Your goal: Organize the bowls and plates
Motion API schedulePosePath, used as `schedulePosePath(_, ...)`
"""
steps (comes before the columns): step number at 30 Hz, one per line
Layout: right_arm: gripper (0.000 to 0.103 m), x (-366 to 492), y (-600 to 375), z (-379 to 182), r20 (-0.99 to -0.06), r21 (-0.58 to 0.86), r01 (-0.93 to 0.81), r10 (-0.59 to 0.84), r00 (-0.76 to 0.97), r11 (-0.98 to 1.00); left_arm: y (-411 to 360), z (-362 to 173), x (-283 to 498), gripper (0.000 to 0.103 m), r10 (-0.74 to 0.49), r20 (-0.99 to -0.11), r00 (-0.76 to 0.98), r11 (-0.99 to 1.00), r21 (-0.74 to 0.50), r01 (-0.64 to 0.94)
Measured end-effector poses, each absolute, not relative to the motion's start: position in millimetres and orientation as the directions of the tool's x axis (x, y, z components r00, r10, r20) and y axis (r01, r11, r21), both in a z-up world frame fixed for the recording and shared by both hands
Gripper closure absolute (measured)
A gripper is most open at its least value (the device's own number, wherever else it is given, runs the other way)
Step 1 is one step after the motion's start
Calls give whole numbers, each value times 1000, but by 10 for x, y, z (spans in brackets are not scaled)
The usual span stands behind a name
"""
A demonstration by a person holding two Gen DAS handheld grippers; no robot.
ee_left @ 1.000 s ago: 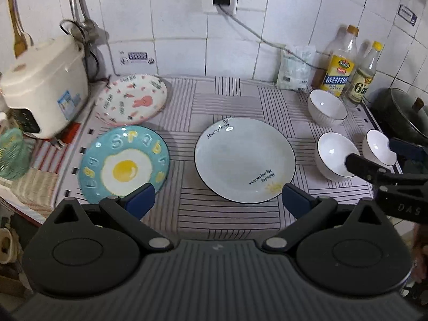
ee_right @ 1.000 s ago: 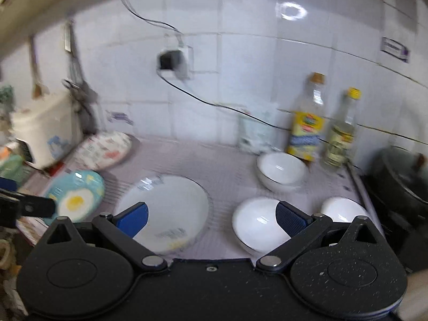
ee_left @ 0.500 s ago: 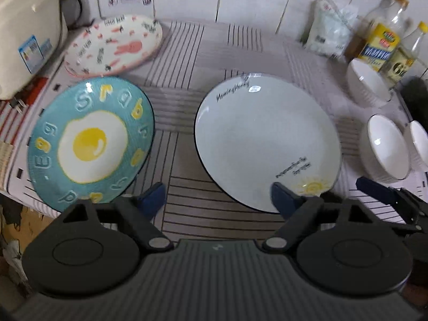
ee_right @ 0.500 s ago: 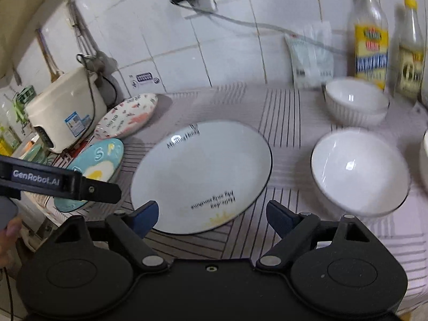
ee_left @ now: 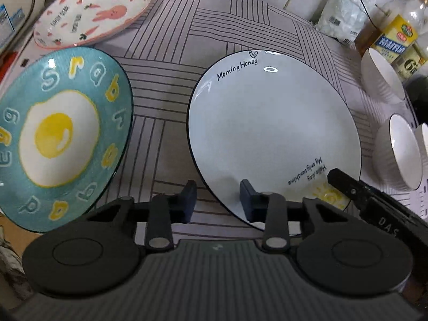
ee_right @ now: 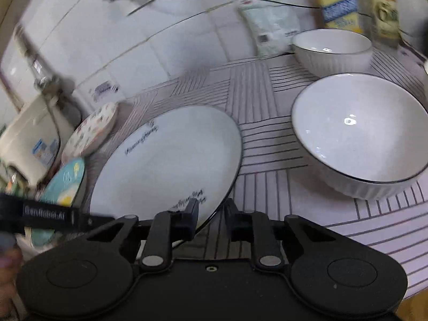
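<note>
The left gripper [ee_left: 217,200] was closing astride the near rim of the white plate [ee_left: 272,131], one finger over it, one outside; the egg plate [ee_left: 58,136] lay left, the rabbit plate [ee_left: 93,10] behind; the right gripper [ee_left: 374,200] reached in beside the bowls [ee_left: 398,152].

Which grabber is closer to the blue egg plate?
Left. The left gripper, jaws closing around the white plate at its near rim, sits just beside the egg plate. The right gripper grips that rim on the side towards the bowl, farther away.
</note>
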State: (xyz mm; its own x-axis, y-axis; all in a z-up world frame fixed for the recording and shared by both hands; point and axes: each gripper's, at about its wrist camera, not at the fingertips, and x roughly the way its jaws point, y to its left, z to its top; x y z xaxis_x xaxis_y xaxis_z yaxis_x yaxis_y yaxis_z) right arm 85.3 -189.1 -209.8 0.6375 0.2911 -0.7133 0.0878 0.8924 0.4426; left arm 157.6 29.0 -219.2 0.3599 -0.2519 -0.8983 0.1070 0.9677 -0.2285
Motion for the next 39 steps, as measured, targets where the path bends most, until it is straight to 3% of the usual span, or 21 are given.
schedulePosePath(2, 80, 866, -1866, -2096, -721, 424, 78, 284, 632, 902, 285, -2202, 1592, 79, -266, -893, 363, 964, -241, 114)
schedulePosePath(20, 76, 962, -1985, -1989, -673, 425, -55, 356, 648, 904, 247, -2024, 1729, 78, -292, -887, 359, 955, -252, 155)
schedulePosePath(32, 76, 1412, -1944, -1777, -618, 409, 5, 273, 737, 912, 248, -1722, 2455, 78, -322, -865, 385, 938, -236, 253)
schedulePosePath(39, 76, 1778, -1839, -1860, -658, 390, 59, 234, 716, 919, 176, -1811, 2792, 77, -312, -873, 376, 936, -214, 279)
